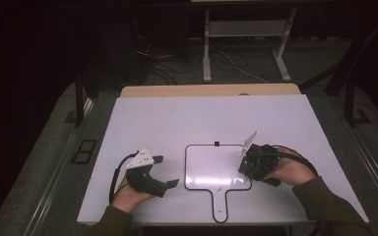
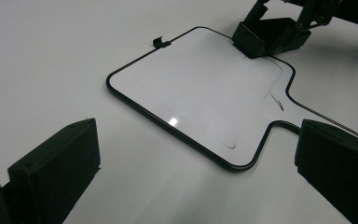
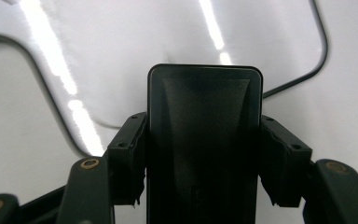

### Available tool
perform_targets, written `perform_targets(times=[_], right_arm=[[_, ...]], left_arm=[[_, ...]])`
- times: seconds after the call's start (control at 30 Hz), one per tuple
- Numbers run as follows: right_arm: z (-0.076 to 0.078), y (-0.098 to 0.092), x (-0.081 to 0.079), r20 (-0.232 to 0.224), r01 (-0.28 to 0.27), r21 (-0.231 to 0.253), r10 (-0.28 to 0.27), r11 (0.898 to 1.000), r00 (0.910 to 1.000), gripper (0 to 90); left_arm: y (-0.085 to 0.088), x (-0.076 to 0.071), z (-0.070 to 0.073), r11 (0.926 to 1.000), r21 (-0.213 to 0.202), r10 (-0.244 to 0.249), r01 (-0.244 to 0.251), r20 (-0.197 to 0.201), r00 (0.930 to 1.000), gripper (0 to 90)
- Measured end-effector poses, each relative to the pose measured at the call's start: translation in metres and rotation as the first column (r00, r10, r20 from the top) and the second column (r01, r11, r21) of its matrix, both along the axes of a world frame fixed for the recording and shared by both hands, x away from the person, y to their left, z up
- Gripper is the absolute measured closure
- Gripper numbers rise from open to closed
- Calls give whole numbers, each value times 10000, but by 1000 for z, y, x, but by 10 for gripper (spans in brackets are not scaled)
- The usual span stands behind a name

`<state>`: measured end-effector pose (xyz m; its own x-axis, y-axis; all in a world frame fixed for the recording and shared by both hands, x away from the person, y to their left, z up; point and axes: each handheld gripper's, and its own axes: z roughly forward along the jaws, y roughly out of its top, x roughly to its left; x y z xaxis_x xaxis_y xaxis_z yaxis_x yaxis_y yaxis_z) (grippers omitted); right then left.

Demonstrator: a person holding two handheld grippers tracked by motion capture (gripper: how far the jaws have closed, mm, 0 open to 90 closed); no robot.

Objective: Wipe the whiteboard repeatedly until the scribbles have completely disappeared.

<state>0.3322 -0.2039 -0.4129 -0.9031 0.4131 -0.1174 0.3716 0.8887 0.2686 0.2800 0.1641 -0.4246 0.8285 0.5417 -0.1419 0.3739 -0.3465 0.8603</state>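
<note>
Item: small whiteboard point(image 1: 211, 164), white face, thin black rim, short handle. It is laid flat on the white table top point(image 1: 177, 118), handle end turned toward the person, long axis running from the near edge to the far edge. A few faint pen marks point(image 2: 275, 88) are seen on its face, toward the handle side.

Item: black block, taken to be an eraser point(image 3: 205, 140). It is clamped between the closed jaws of the right gripper point(image 1: 252, 164), which is set at the board's right edge, the block appearing to rest on the board face.

Item: left gripper point(image 1: 163, 172). Its jaws are spread wide with nothing between them; it is held just off the board's left edge, pointing across toward the board.

Relation noted: the marks lie toward the board's middle and handle from the right gripper's block, so the right hand is judged the nearer and better placed; a sweep inward across the face is called for. The left gripper is placed beside the handle neck, where the board could be steadied.
</note>
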Motion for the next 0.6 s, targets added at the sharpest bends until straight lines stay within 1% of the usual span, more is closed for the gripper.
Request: perform_targets(times=[0.03,0.07,0.1,0.13,0.17,0.2,0.23,0.27,0.3,0.37,0.4,0.43,0.47,0.5,0.57,0.6], right_arm=[[0,1,-3,-69,-205,-35,204,9998,9998,391],[0,2,-9,-295,-435,-38,434,9990,9986,391],[0,3,-14,-381,-694,-80,691,9976,9969,391],[1,5,-21,-572,-999,-27,996,9950,9934,391],[1,6,-25,-631,-935,7,933,9956,9936,391],[1,5,-24,-736,-782,73,786,9969,9942,391],[1,4,-19,-569,-645,-4,644,9979,9963,391],[1,4,-14,-417,-297,-42,295,9995,9987,391],[1,3,-6,-300,-173,-74,171,9998,9994,391],[0,3,5,-162,110,-64,-111,9999,9998,391],[0,4,8,-223,201,-42,-202,9998,9995,390],[0,5,8,-278,153,-64,-155,9999,9995,391],[0,5,7,-95,78,-153,-80,9999,9999,391],[0,5,4,-169,-80,-167,77,9998,9998,390],[0,7,-7,-509,-694,-163,685,9975,9964,390],[1,8,-12,-632,-843,-188,829,9963,9946,390]], left_arm=[[0,0,0,10000,5,17,-17,-15,10000,0],[1,0,0,10000,2,21,-21,-21,10000,0],[1,0,0,10000,26,35,-35,-26,10000,0],[2,0,0,10000,36,35,-35,-14,10000,0],[2,0,0,10000,33,38,-38,-12,10000,0],[1,0,0,10000,20,44,-44,-23,10000,0],[1,0,0,10000,-10,39,-39,-8,10000,0],[0,0,0,10000,12,19,-19,-15,10000,0],[0,0,0,10000,3,9,-9,-1,10000,0],[-1,0,0,10000,46,-16,16,-9,10000,0],[-1,0,0,10000,55,-19,20,-5,10000,0],[-1,0,0,10000,27,0,0,-5,10000,0],[0,0,0,10000,23,-2,2,-7,10000,0],[0,0,0,10000,-8,5,-5,-8,10000,0],[0,0,0,10000,1,13,-13,-35,10000,0],[0,0,0,10000,7,5,-5,-36,10000,0]])
